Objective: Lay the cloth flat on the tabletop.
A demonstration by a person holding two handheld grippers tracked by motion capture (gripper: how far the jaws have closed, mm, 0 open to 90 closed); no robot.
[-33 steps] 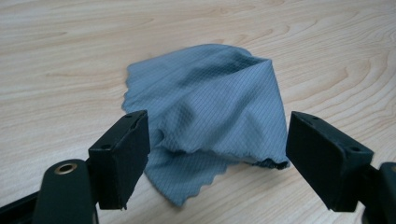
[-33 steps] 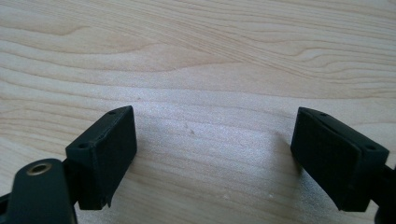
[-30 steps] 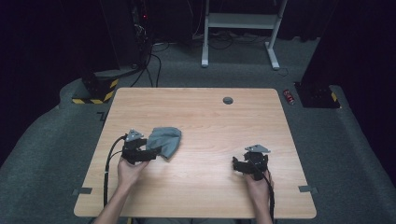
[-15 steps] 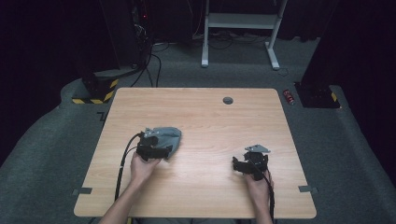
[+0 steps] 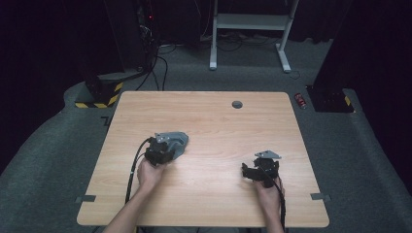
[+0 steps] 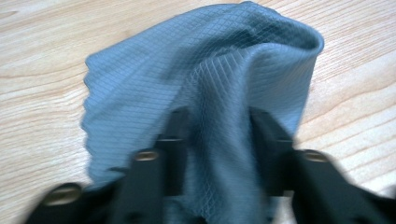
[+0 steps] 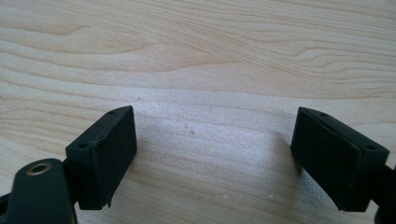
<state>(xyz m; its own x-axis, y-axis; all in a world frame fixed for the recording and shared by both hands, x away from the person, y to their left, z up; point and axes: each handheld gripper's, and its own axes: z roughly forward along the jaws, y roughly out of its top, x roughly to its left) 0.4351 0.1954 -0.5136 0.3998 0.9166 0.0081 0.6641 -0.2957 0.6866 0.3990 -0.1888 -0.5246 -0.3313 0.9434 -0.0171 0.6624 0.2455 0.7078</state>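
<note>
While your left gripper [image 6: 215,140] sits on the cloth [image 6: 205,79] at the bench's [image 5: 214,121] left-middle, its jaws have just been closing and now pinch a raised fold of it. Your right gripper [image 7: 215,154] rests well apart, at the bench's right, jaws wide over bare wood.

Colours and patterns, table scene

Cloth [image 6: 205,84]: blue-grey, fine diamond-grid weave. Table [image 5: 214,121]: pale wood, wavy grain lines; small dark grey round cap [image 5: 237,104] near the far edge. Left gripper [image 5: 163,151]: black, grey top plate, black cable. Right gripper [image 7: 215,163]: black jaws, brass-coloured rivet. Floor [image 5: 340,145]: grey carpet. Block [image 5: 99,94]: yellow-and-black hazard stripes. Frame [image 5: 250,22]: white.
</note>
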